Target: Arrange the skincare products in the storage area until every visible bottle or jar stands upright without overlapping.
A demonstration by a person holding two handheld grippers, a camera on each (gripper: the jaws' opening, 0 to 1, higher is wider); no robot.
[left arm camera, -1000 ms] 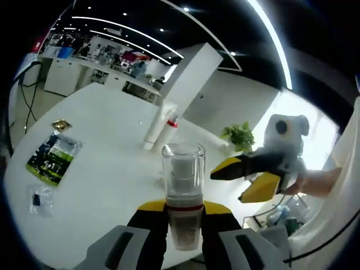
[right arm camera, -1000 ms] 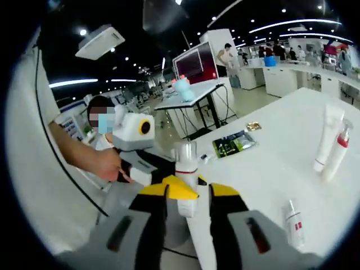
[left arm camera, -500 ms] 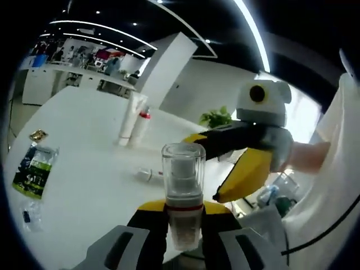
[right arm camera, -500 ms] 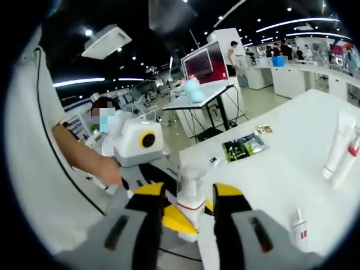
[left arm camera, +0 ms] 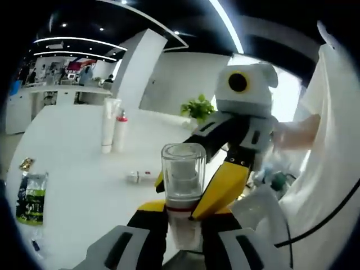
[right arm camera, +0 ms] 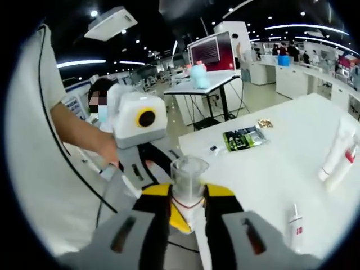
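The clear-capped pump bottle (left arm camera: 183, 194) is clamped by both the left hand-held gripper (left arm camera: 184, 225) and right hand-held gripper (right arm camera: 187, 211); uneven release could drop it off the tabletop (left arm camera: 84, 169) edge.

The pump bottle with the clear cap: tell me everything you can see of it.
The pump bottle is small, with a clear plastic cap over a white pump head, a thin red band below it and a pale body. It stands upright along the left hand-held gripper, whose jaws are shut on its body. The right hand-held gripper has its yellow-tipped jaws on either side of the bottle; whether they press it is unclear.
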